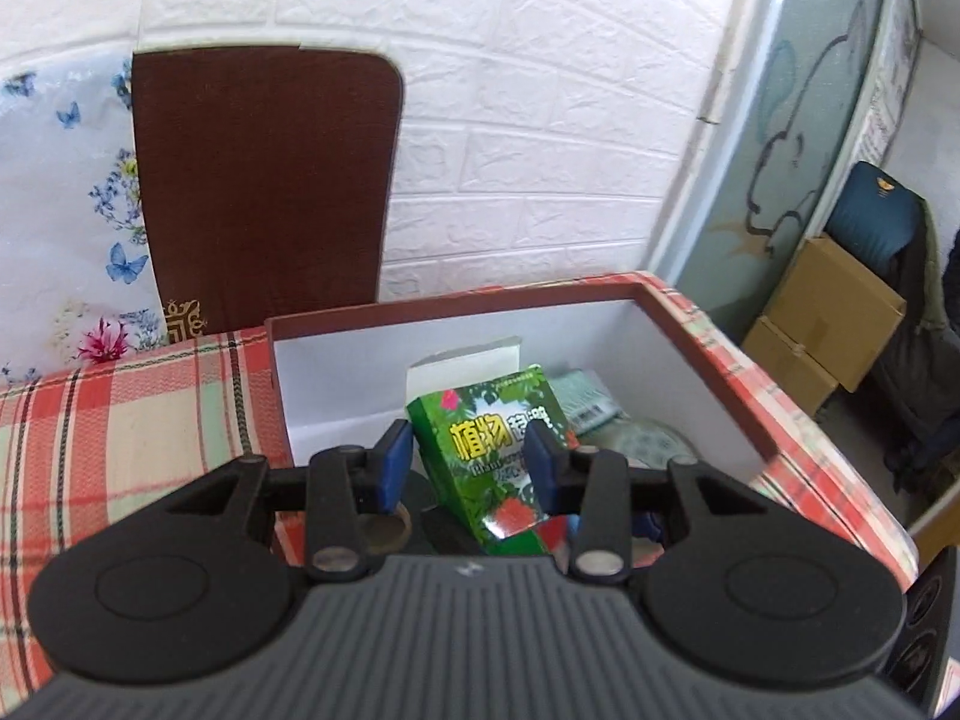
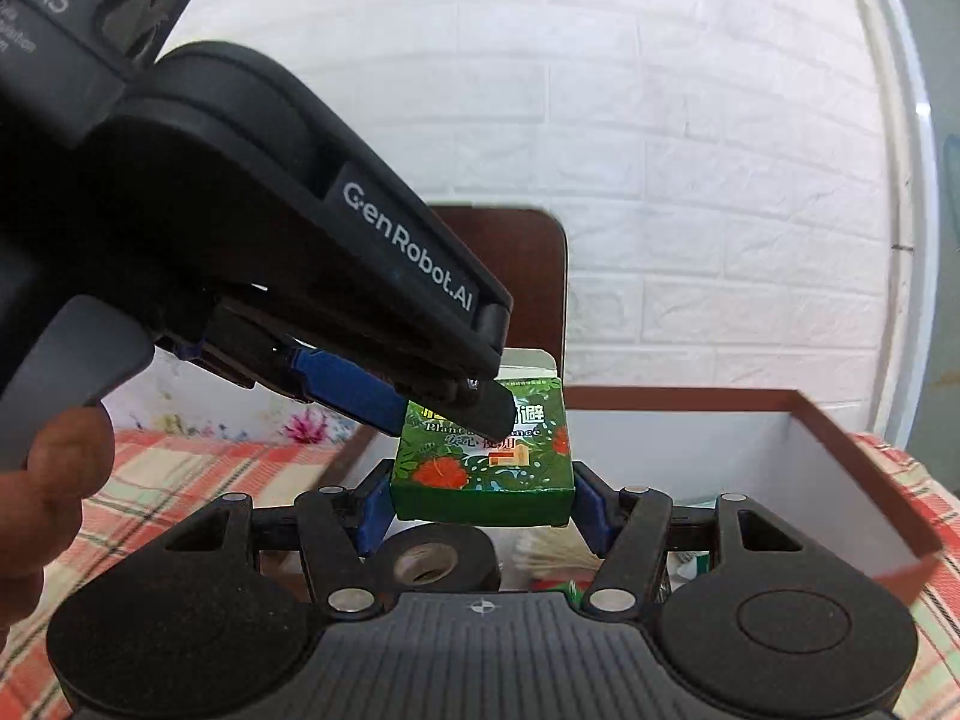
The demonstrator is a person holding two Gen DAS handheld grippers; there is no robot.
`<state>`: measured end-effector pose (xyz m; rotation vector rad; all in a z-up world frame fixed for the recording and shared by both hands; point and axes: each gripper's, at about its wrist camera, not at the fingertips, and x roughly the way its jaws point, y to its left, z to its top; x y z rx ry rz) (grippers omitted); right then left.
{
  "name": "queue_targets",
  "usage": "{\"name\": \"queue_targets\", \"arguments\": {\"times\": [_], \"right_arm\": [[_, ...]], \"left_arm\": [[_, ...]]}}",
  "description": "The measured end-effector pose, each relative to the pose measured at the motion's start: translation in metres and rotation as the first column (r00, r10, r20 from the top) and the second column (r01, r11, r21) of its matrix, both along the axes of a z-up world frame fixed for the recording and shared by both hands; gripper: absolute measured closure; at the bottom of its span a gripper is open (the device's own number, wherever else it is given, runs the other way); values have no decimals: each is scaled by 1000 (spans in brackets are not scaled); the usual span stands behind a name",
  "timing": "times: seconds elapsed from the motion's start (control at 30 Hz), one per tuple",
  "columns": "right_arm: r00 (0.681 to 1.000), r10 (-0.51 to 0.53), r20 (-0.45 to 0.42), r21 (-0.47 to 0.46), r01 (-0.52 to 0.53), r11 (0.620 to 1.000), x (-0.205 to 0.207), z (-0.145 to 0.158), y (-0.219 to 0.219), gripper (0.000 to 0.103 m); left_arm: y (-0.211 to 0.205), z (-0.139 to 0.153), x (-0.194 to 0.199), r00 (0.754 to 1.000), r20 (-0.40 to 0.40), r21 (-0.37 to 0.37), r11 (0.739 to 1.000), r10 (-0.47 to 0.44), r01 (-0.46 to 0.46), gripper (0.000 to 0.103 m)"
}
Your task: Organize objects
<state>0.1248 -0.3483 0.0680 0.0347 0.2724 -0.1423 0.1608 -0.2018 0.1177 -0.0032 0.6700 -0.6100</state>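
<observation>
Tilting green carton (image 1: 498, 456), long axis leaning back, open flap uppermost

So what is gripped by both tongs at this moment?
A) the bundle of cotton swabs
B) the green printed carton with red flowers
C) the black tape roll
B: the green printed carton with red flowers sits clamped between the right tongs and the left tongs.

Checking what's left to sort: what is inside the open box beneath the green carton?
A black tape roll and bundled sticks show in the open box; the green carton covers the rest.
</observation>
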Motion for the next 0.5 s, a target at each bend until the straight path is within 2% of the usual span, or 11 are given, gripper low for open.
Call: {"name": "queue_targets", "arguments": {"times": [0.13,0.23,0.33,0.5], "right_arm": [[997,8,-78,0,-8,1000,25,-19,-8,37],[998,-11,-58,53,14,998,19,-23,-13,35],[999,-38,-12,31,38,999,-1,-22,-6,34],[996,-81,36,44,80,996,-43,-14,4,34]], "left_arm": [[-11,-15,24,999,-4,47,998,40,-40,59],[-13,-25,28,998,-18,93,994,56,-54,60],[-10,-24,15,999,10,109,993,53,-54,59],[-7,-12,-16,998,52,118,992,43,-49,57]]}}
